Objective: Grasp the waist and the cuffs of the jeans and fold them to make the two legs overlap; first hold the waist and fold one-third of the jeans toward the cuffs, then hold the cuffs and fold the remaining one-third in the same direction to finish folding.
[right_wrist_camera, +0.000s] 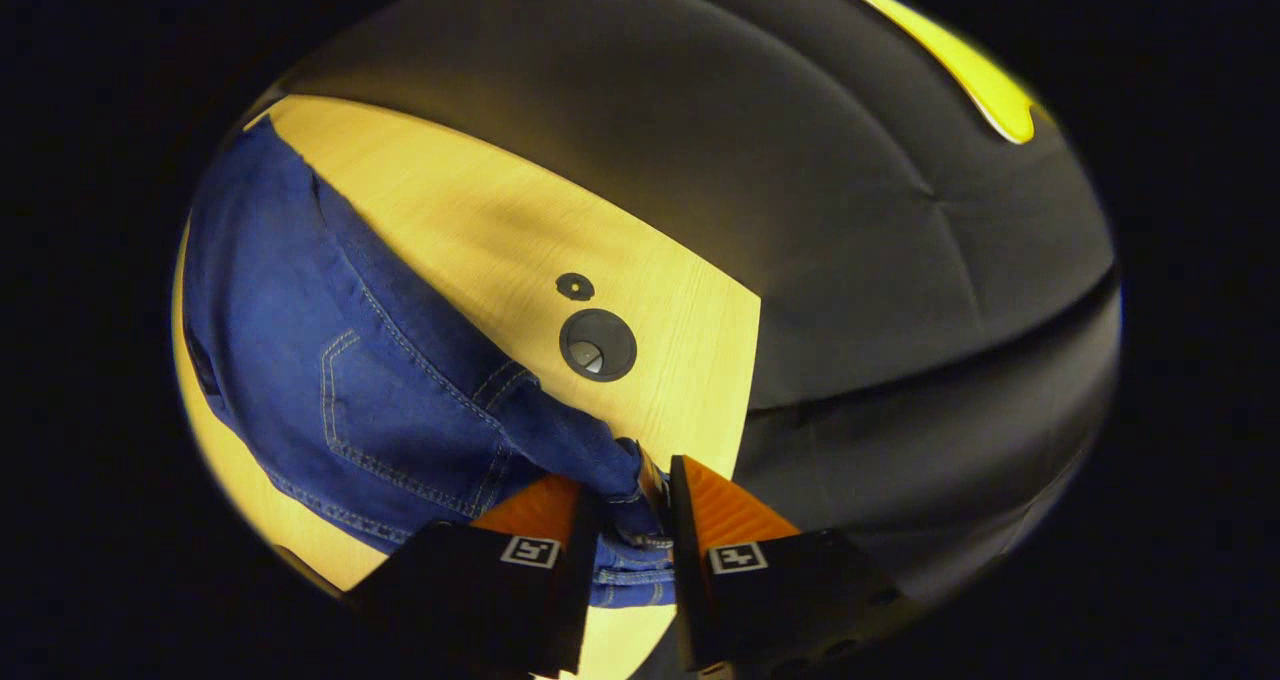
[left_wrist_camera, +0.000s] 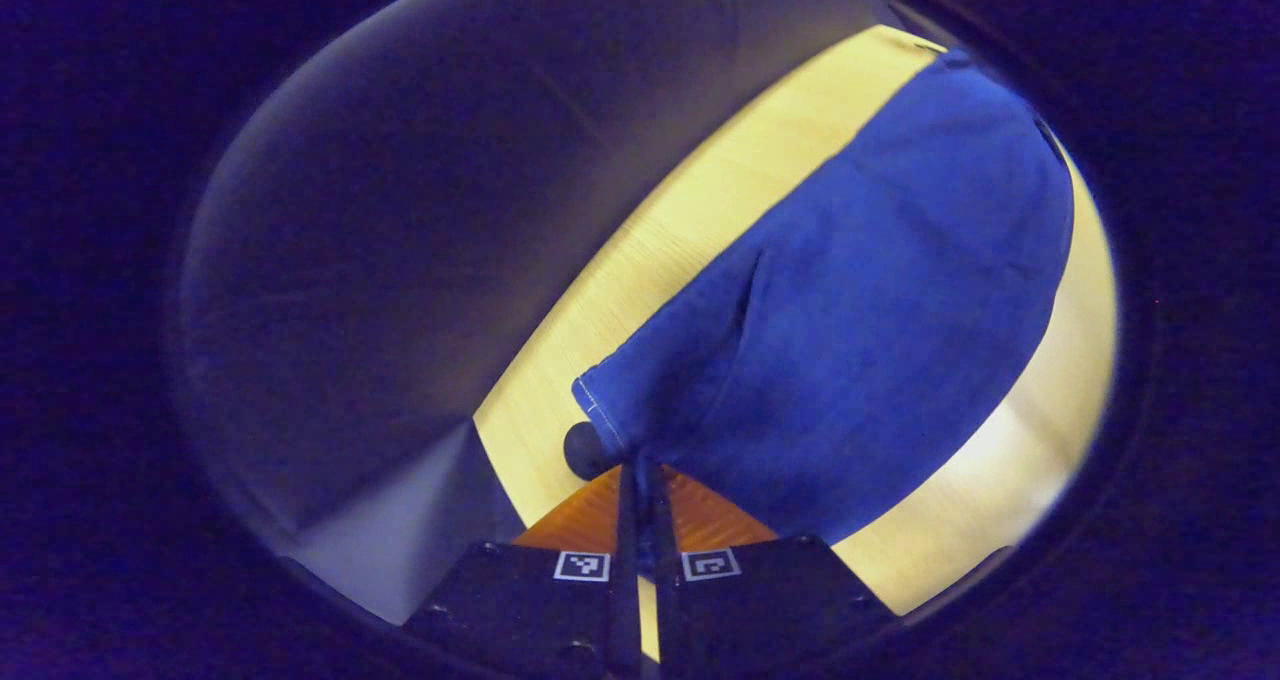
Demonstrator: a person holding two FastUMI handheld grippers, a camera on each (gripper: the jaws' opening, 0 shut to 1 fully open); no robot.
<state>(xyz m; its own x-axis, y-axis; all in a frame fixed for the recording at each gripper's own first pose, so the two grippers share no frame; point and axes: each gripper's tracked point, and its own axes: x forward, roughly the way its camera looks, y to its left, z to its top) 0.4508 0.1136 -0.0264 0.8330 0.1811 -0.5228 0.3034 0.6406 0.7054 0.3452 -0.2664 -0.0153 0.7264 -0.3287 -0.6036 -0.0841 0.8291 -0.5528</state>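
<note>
Two orange ribbed fingers of the left gripper [left_wrist_camera: 638, 480] stand almost together at the bottom of the left gripper view, and a thin edge of the blue denim jeans [left_wrist_camera: 860, 330] goes down into the narrow slit between them, so this gripper is closed on the cloth near the cuff [left_wrist_camera: 603, 410]. How much cloth sits between the pads is hidden by the black finger mounts. Just to the left of the jaws, touching the hem, a small dark round thing [left_wrist_camera: 582, 450] lies on the pale yellow wooden table [left_wrist_camera: 690, 230]; I cannot tell what it is. Beyond the jaws the leg runs up and to the right, and its far end is cut off by the edge of the picture.

In the right gripper view, the right gripper [right_wrist_camera: 625, 505] has its fingers a little apart with the bunched waist [right_wrist_camera: 590, 460] of the jeans between them; both pads press on the denim. Left of the jaws the seat with a stitched back pocket [right_wrist_camera: 380, 400] spreads over the table. Just ahead of the jaws there is a round dark grommet [right_wrist_camera: 598, 345] in the table top, and a smaller dark disc [right_wrist_camera: 575, 286] is just behind it.
</note>
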